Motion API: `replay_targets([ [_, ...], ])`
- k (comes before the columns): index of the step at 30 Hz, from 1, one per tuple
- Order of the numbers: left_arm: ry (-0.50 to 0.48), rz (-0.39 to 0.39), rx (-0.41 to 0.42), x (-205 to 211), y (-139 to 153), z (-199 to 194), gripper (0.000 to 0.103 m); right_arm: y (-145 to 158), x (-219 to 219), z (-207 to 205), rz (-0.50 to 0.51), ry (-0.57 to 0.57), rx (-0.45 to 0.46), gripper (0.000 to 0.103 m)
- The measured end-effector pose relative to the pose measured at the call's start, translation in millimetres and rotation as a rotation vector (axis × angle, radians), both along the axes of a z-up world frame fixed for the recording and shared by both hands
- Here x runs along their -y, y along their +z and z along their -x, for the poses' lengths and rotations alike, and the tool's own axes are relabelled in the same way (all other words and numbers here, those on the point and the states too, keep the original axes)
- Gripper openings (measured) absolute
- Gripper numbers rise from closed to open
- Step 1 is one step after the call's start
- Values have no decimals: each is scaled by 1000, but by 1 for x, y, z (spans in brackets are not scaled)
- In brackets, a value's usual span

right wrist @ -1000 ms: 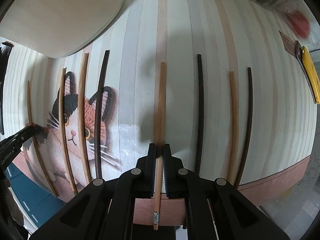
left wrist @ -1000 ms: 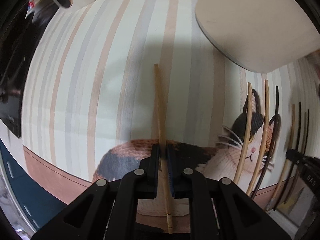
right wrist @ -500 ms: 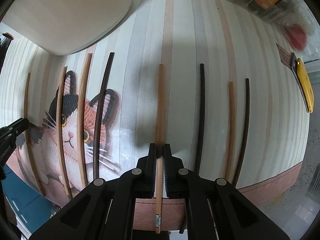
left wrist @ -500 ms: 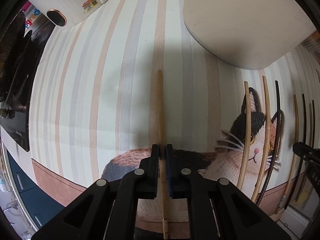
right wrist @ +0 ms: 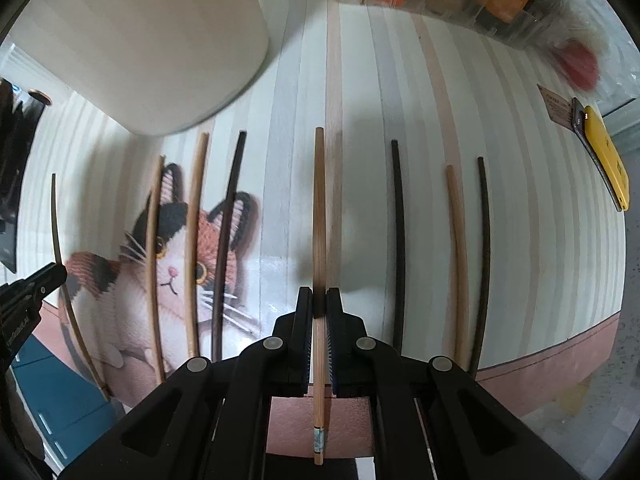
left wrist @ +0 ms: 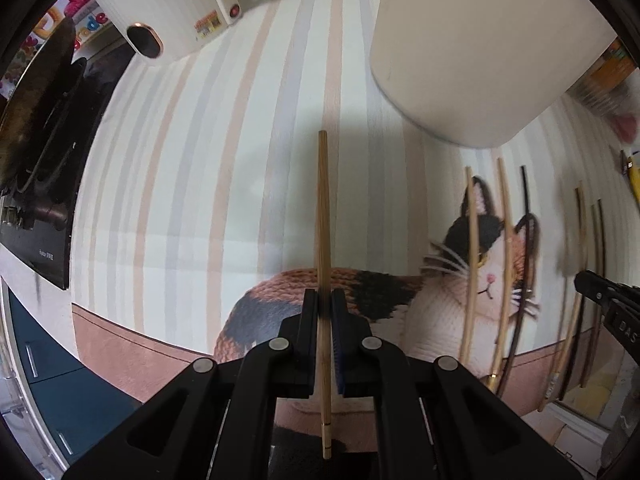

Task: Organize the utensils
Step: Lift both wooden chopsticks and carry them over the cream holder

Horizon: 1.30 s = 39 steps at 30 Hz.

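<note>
We hold one chopstick in each gripper. The left gripper (left wrist: pixel 325 304) is clenched on a pale chopstick (left wrist: pixel 322 216), and the right gripper (right wrist: pixel 319 300) is clenched on a browner stick (right wrist: pixel 319 216). Each one is pinched near its thick end, so the long thin part points forward, and the butt comes back between the fingers. We think this grip is chosen so the tip can be aimed into the holder (right wrist: pixel 152 40), the big white cup that stands on the mat (right wrist: pixel 360 92) ahead, between the two grippers.

Both sticks seem to be lifted off the mat, because each throws a shadow a little to its side. The holder is near but not touched by either tip.

The other chopsticks lie on the mat in a row, apart from each other: pale ones (right wrist: pixel 195 240) and dark ones (right wrist: pixel 398 240), some across the cat picture (right wrist: pixel 168 256). They lie parallel, probably so each can be taken singly from its end.

In our judgement the task is in an early part, since many sticks wait.
</note>
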<state>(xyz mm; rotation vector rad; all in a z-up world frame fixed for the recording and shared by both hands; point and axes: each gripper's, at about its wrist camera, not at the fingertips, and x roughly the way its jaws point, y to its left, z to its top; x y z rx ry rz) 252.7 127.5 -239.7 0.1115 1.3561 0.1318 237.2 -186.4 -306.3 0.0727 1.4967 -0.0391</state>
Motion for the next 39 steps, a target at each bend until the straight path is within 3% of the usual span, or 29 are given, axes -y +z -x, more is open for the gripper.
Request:
replay_targets([
  [10, -11, 40, 119, 14, 61, 22, 4, 51, 20, 3, -78, -56, 98, 7],
  [16, -10, 67, 184, 13, 89, 19, 4, 88, 17, -5, -114, -74, 179, 7],
  [22, -11, 91, 266, -1, 116, 1, 4, 105, 0, -17, -138, -65, 259, 7],
  [39, 8, 204, 541, 7, 246, -8, 4, 233, -16, -64, -217, -41, 515, 7],
])
